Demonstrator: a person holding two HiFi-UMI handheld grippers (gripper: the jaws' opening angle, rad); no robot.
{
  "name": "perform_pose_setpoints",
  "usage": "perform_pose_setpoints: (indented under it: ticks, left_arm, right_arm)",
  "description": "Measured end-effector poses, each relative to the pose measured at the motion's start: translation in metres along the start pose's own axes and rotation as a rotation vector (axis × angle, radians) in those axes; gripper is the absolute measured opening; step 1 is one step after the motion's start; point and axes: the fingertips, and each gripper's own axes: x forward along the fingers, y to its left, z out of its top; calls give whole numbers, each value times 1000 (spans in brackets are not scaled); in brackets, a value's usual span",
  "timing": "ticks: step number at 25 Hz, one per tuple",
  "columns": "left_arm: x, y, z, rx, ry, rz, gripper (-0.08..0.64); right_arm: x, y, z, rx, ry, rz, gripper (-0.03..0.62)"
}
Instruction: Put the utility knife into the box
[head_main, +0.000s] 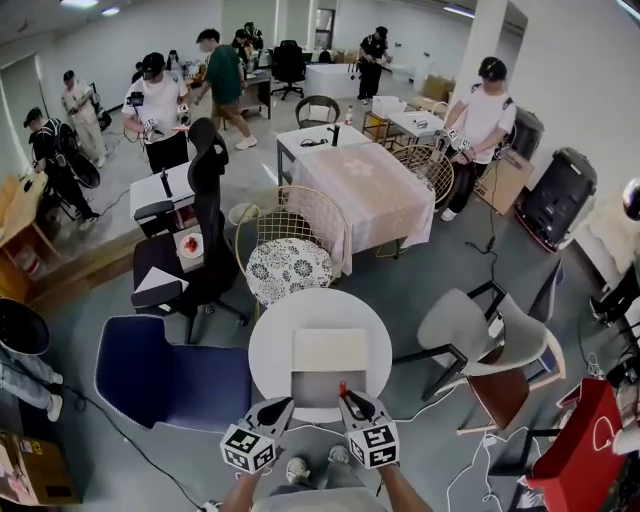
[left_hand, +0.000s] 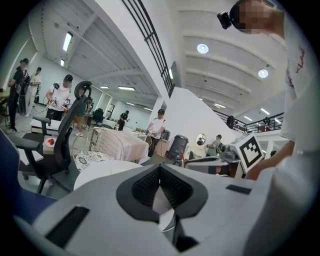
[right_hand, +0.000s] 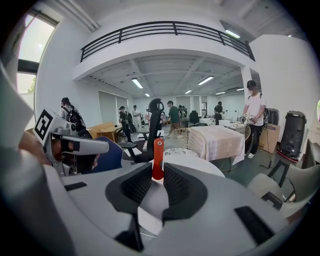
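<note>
Right gripper view: utility knife (right_hand: 158, 150) upright, clamped in right gripper (right_hand: 156, 172)
Box (head_main: 330, 352): just ahead, on round table (head_main: 268, 345)
Left gripper (left_hand: 160, 169): closed, empty

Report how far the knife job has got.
Done: the utility knife is picked up, clamped upright in the right gripper. In hand: it is held at the near edge of the box. Left: lower it in and let go.

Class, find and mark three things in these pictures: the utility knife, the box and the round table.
utility knife (right_hand: 158, 152): right gripper view, middle of its red handle.
box (head_main: 330, 350): head view, the pale flap at its far side.
round table (head_main: 272, 345): head view, bare top left of the box.
</note>
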Motion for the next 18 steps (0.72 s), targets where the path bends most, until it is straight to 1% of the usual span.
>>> perform_pose_setpoints:
  ticks: [7, 14, 18]
  left_arm:
    - [22, 1, 6, -19, -9, 67, 12]
    - [23, 3, -8, -51, 11, 133, 12]
    - [21, 5, -19, -66, 36, 145, 12]
  right_arm:
    - [12, -28, 6, -16, 24, 55, 78]
    - [21, -43, 0, -5, 37, 87, 79]
    - [26, -44, -15, 16, 69, 96, 79]
